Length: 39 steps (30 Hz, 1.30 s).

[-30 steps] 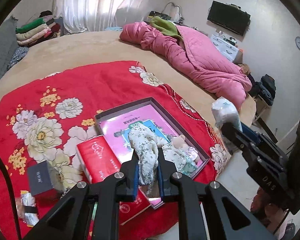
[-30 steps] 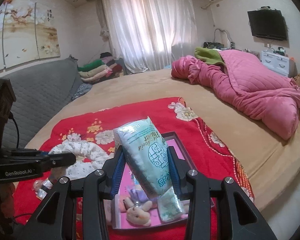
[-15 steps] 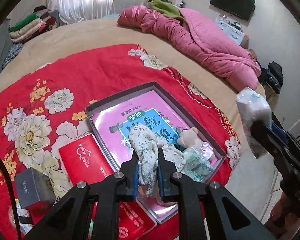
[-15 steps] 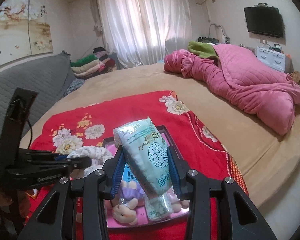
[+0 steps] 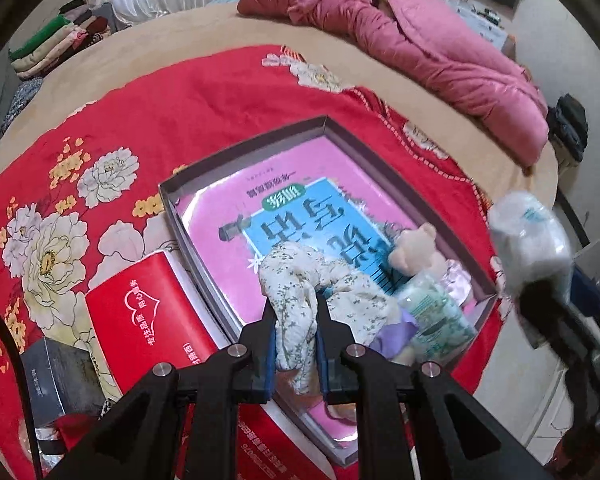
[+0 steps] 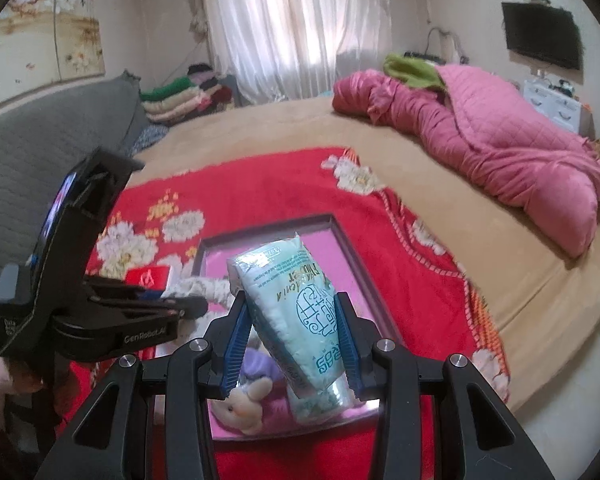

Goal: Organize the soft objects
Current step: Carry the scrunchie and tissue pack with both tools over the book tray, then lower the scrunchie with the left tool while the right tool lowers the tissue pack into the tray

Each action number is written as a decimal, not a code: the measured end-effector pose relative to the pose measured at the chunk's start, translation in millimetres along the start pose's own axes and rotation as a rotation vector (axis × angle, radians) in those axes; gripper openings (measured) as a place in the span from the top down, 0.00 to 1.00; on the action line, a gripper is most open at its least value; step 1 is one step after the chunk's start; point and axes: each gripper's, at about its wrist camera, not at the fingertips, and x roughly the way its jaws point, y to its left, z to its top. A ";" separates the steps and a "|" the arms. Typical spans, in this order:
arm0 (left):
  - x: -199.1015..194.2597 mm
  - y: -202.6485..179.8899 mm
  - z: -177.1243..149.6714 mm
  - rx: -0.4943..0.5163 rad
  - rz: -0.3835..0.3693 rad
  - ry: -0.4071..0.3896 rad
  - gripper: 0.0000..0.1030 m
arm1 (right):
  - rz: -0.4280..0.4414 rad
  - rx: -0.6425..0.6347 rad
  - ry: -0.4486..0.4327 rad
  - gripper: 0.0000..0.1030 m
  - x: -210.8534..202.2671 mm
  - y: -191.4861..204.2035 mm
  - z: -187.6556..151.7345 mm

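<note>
Red bedspread — both tongs (left, right) gripping.

Tray on blanket, plush toy inside tray, tissue pack left of tray, quilt behind.

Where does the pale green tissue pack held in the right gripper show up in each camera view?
Left wrist view: tissue pack at the right edge, blurred, above the tray's right corner.
Right wrist view: tissue pack centre, clamped in the right gripper.
Shared landmark: grey tray.
</note>
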 end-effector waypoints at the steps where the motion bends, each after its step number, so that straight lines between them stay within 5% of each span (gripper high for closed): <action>1: 1.9 1.1 -0.1 -0.004 0.004 0.005 0.84 | 0.002 0.004 0.013 0.59 4.1 0.1 -2.3; 11: 16.3 3.4 1.4 0.013 0.023 0.040 0.83 | 0.005 0.029 0.090 0.59 37.3 6.6 -27.8; 39: 36.2 11.7 3.2 -0.020 0.005 0.082 0.83 | 0.089 0.068 0.116 0.53 72.7 15.7 -48.4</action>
